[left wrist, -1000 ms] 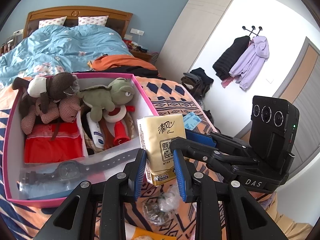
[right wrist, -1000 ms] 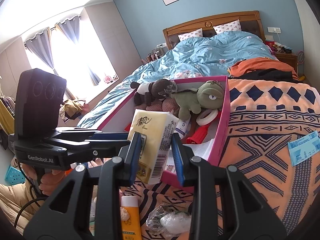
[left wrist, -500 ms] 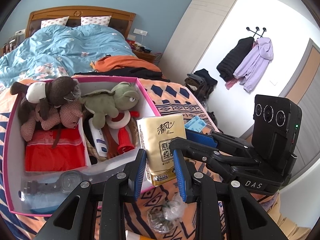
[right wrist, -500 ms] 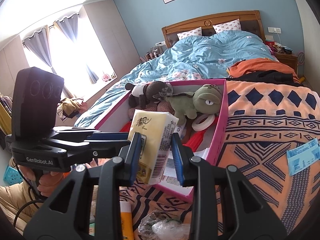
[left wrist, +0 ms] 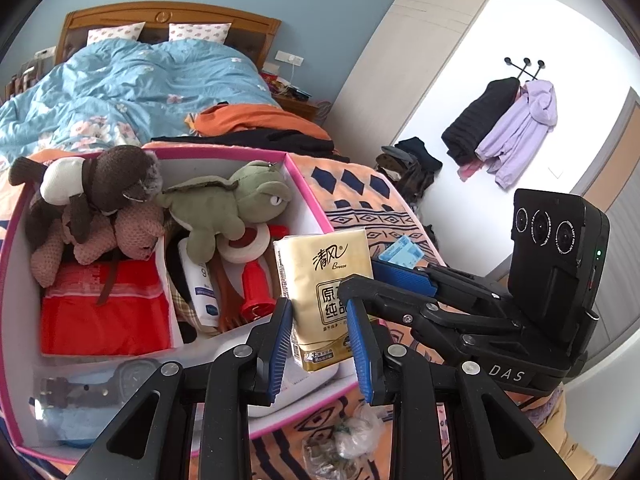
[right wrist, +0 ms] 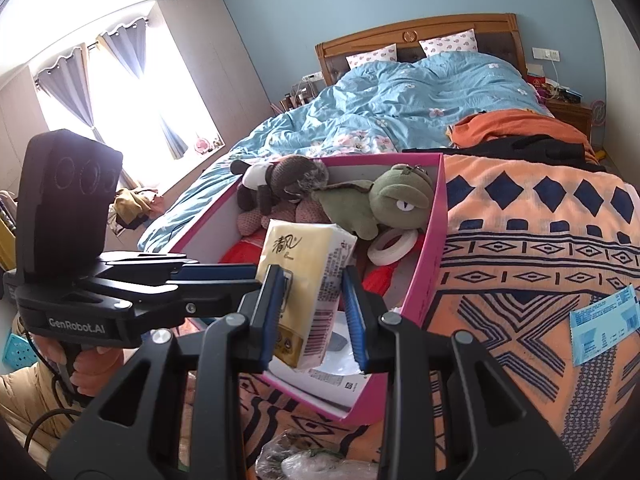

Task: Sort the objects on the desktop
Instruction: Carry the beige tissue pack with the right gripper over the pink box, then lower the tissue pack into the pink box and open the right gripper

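Note:
A yellow tissue pack (left wrist: 326,280) is held upright between both grippers, over the near right corner of the pink storage box (left wrist: 308,196). My left gripper (left wrist: 320,344) is shut on its lower part. My right gripper (right wrist: 312,312) is shut on the same pack (right wrist: 308,268) from the other side. The box (right wrist: 434,232) holds plush toys (left wrist: 228,200), a red cloth (left wrist: 104,312), a tape roll (left wrist: 248,240), a lotion tube (left wrist: 200,276) and a watch (left wrist: 100,384).
The box stands on an orange patterned blanket (right wrist: 532,248). A crumpled clear bag (left wrist: 344,440) lies just in front of the box. A blue packet (right wrist: 604,328) lies on the blanket at the right. A bed with a blue quilt (right wrist: 400,112) is behind.
Both grippers have carried the tissue pack forward, from in front of the box's near wall to above its near right corner. The grip on the pack is unchanged.

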Demonstrator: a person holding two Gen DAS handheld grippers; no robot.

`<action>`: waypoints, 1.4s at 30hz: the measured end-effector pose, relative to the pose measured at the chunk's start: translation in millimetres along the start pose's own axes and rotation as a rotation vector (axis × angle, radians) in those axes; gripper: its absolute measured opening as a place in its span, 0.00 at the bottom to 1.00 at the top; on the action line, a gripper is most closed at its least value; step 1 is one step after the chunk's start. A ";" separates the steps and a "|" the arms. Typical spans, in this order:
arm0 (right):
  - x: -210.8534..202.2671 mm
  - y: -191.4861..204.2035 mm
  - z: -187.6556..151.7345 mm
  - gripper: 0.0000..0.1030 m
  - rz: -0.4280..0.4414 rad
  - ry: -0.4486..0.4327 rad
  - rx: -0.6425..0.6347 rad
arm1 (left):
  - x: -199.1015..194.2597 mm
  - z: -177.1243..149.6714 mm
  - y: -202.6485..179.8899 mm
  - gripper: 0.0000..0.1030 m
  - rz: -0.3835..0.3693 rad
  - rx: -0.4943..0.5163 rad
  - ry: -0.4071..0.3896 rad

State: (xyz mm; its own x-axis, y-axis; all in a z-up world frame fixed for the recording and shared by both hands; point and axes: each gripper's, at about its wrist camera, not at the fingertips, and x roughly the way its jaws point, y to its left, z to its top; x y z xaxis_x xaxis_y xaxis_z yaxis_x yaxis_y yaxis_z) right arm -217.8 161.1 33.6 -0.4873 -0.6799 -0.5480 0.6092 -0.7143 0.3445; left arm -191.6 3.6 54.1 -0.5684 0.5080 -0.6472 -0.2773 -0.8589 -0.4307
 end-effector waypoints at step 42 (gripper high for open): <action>17.2 -17.5 5.1 0.26 -0.226 -0.006 -0.063 | 59.6 4.4 38.2 0.27 0.028 -0.110 0.114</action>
State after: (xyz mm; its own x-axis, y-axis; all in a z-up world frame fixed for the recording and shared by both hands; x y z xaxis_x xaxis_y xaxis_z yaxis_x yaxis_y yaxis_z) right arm -240.1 161.1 22.1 -0.6199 -0.5046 -0.6010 0.5213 -0.8372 0.1652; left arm -239.4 0.8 1.9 -0.4811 0.4936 -0.7245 -0.1724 -0.8636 -0.4739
